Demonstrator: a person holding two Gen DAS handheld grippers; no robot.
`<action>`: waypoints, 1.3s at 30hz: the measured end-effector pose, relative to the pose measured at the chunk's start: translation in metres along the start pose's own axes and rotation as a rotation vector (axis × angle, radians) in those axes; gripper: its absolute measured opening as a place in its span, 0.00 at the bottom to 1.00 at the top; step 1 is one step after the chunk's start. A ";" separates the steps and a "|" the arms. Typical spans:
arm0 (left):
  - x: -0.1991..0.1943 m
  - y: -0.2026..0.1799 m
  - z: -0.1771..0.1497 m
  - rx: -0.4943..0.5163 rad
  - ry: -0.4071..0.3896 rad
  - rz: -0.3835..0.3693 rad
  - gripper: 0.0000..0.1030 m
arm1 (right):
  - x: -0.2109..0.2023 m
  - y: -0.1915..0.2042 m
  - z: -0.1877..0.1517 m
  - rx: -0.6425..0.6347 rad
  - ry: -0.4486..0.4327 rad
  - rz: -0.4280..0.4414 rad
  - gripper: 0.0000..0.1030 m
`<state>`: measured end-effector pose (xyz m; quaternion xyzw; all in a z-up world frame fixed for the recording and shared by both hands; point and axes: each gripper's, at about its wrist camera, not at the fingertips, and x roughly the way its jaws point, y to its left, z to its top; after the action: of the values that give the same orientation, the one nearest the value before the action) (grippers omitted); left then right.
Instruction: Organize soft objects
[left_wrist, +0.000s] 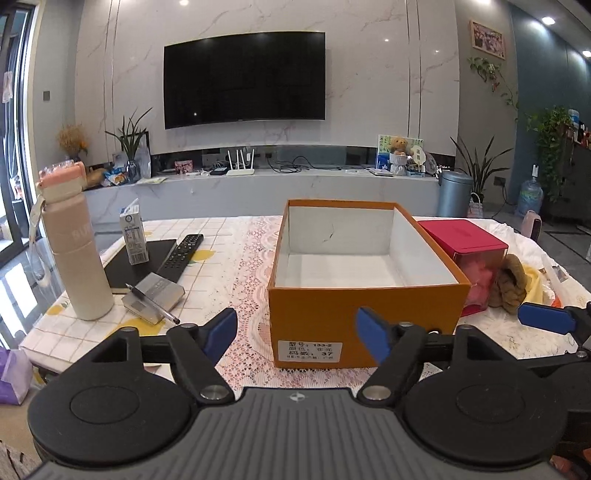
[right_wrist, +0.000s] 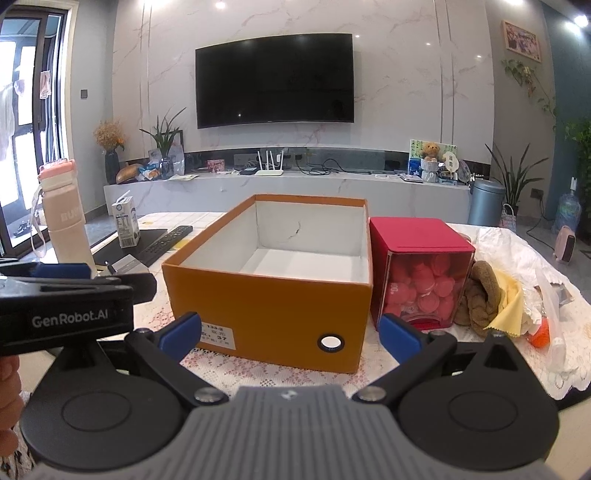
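Left gripper (left_wrist: 297, 330): matte black arms w/ blue rubbery pads, spread wide, holding nothing, held level just short of the near wall of the orange box (left_wrist: 364, 317). Right gripper (right_wrist: 290, 334): same build, jaws also wide apart and empty, level, aimed at the box's near right corner. It shows at the left view's right edge as one blue pad; the left unit's black body w/ "GenRobot.AI" lettering sits at the right view's left edge, so the two are side by side.

Box: smooth orange cardboard, rectangular, open top, white inside w/ nothing in it, a white label and a metal-ringed hole on the near face. It stands on a pink lace runner (left_wrist: 251, 258) over a white tile-pattern table cover (left_wrist: 218, 280).

Touching the box's right wall: red-lidded clear plastic container (right_wrist: 421, 280) packed w/ pink round puffs. Just right of that, the soft items: brown knitted piece (right_wrist: 480, 295), chunky braided texture, slumped against the container; thin yellow cloth (right_wrist: 508, 306) w/ zigzag edge beside it; crumpled white plastic bag (right_wrist: 517, 251) behind.

Left of box: silver flat device w/ pen (left_wrist: 153, 299), tall beige bottle (left_wrist: 77, 254) w/ pink cap, black remote (left_wrist: 183, 251), milk carton (left_wrist: 133, 236) on a black notebook.

Far: curved black TV (left_wrist: 243, 77) on marble wall.
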<state>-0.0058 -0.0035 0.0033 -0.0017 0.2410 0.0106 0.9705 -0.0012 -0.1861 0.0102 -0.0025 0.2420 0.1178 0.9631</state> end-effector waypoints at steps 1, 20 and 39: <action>0.001 0.001 0.000 -0.008 0.009 -0.006 0.85 | 0.000 -0.001 0.000 0.002 0.002 0.000 0.97; 0.004 0.006 0.003 -0.016 0.054 -0.015 0.85 | 0.000 -0.005 0.002 -0.015 0.005 0.003 0.98; 0.007 -0.045 0.086 0.095 -0.003 -0.056 0.90 | -0.026 -0.139 0.101 -0.106 -0.010 -0.244 0.98</action>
<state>0.0411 -0.0479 0.0757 0.0376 0.2399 -0.0281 0.9697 0.0552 -0.3212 0.1039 -0.0824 0.2286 0.0126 0.9700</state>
